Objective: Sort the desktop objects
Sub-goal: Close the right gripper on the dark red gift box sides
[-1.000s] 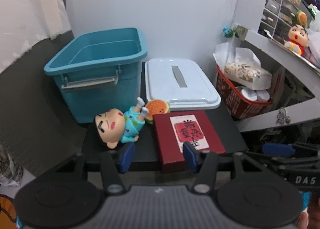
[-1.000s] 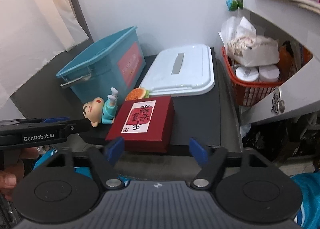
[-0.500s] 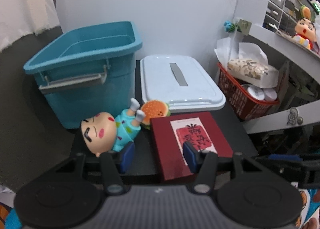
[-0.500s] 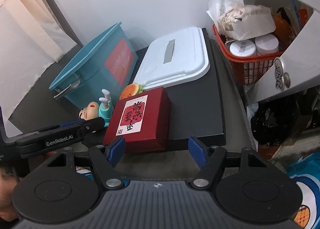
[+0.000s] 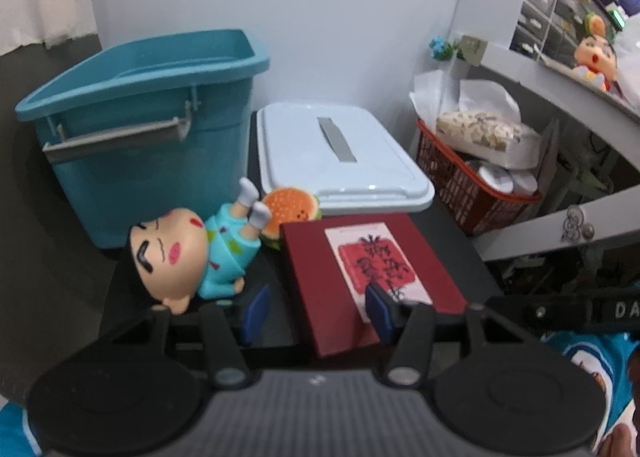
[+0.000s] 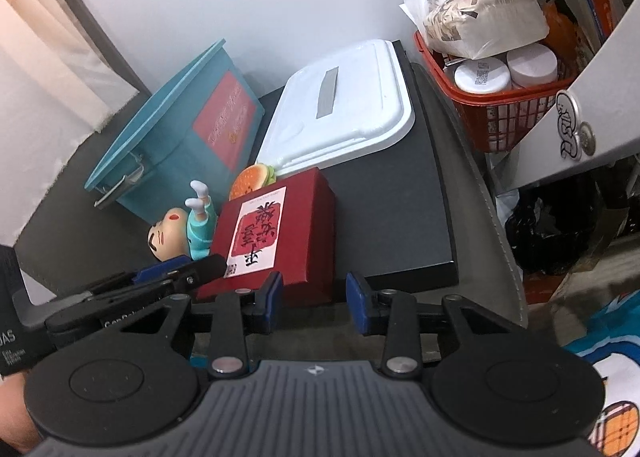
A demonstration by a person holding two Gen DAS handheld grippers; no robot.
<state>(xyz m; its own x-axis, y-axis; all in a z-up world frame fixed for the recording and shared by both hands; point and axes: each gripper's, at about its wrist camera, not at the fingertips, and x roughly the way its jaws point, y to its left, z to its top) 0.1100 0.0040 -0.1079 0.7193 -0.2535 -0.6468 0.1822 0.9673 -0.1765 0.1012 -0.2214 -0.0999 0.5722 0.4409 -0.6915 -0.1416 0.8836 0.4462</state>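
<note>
Two hand-held grippers close on a crowded dark surface (image 6: 400, 225), where we see a red box (image 5: 372, 273), a cartoon figurine (image 5: 192, 253) lying on its back and a burger toy (image 5: 290, 213) bunched just in front of an open teal bin (image 5: 140, 129) and a white lid (image 5: 340, 161). The left gripper (image 5: 316, 313) stands apart, its pads straddling the box's near left corner and pressing on nothing. The right gripper (image 6: 314, 299) has just been narrowing, yet its jaws remain apart with nothing between them, hovering at the box's near right corner.

We judge the crowding the main hazard: the figurine lies just beside the box and near the left gripper's outer finger, so a sideways nudge could roll it off the surface's front edge. The box looks wider than either gripper's spread, so a grasp on one corner might slip or tip it onto the burger toy. The two grippers also work close together and could knock each other.

We cannot see the bin's floor, the box's near edge behind the fingers, or whether the burger toy touches the lid. A red basket (image 6: 500, 117) of jars sits partly hidden behind a shelf edge.
</note>
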